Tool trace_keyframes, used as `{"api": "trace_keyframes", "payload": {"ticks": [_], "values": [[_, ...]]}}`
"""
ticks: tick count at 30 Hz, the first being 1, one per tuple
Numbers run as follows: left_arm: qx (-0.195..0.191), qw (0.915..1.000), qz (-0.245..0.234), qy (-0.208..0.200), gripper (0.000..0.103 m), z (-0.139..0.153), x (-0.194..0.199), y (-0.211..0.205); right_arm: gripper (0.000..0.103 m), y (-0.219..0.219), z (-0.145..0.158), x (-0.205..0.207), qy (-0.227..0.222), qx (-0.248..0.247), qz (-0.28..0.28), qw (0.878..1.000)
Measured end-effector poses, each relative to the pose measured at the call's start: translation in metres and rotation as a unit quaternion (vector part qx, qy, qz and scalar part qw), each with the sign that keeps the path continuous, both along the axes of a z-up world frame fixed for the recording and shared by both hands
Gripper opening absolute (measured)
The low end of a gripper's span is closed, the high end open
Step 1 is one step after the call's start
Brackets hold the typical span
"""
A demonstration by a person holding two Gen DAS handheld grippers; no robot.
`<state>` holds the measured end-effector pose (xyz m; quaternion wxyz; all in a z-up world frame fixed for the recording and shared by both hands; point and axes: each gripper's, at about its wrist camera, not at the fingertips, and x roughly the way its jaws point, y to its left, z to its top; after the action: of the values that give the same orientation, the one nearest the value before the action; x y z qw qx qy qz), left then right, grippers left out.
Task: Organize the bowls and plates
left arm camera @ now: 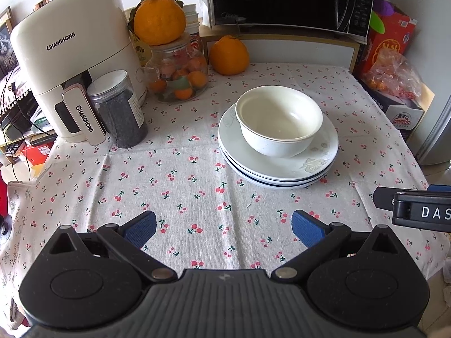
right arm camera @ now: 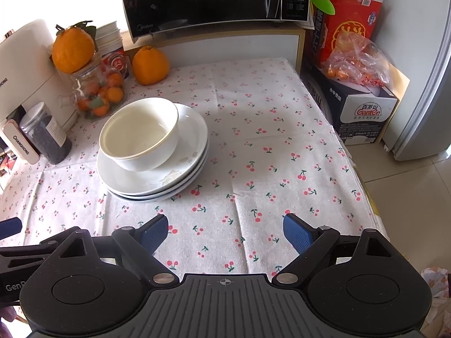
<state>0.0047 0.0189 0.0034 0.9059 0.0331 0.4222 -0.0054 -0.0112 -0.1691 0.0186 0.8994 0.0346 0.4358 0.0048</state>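
Bowl [left arm camera: 279, 121] first: round, deep, glossy off-white ceramic with a thin darker line at the lip, sitting slightly off-centre on top of a stack of plates [left arm camera: 324, 155], smooth shallow white discs, the lower ones edged in dark blue. The whole pile rests on a wrinkly woven tablecloth [left arm camera: 174, 169] printed with little red cherries, toward the back half of the table. Behind it, a bumpy orange [left arm camera: 229, 55] sits on the cloth, another orange [left arm camera: 159, 19] perches on a clear glass jar [left arm camera: 177, 81], next to a ribbed plastic canister [left arm camera: 118, 109] of dark grains and a rounded cream air fryer [left arm camera: 73, 53]. Both tools hang short of the stack: left gripper [left arm camera: 224, 228] and right gripper [right arm camera: 224, 232] each have their ridged blue pads spread wide, nothing between them.
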Motion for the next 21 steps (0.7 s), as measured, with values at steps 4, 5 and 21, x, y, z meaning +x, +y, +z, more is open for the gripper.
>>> {"api": "trace_keyframes", "payload": {"ticks": [4, 5, 21], "values": [[-0.003, 1.0, 0.001, 0.001, 0.103, 0.0002, 0.0007, 0.0015, 0.091, 0.0003, -0.0002, 0.0, 0.001, 0.0, -0.001, 1.0], [-0.004, 1.0, 0.001, 0.002, 0.103, 0.0002, 0.001, 0.0017, 0.091, 0.0001, -0.0003, 0.0003, 0.002, 0.0, -0.001, 1.0], [-0.004, 1.0, 0.001, 0.003, 0.103, -0.0003, 0.0008, 0.0021, 0.091, 0.0024, -0.0009, 0.0014, 0.003, 0.0, 0.002, 1.0]]}}
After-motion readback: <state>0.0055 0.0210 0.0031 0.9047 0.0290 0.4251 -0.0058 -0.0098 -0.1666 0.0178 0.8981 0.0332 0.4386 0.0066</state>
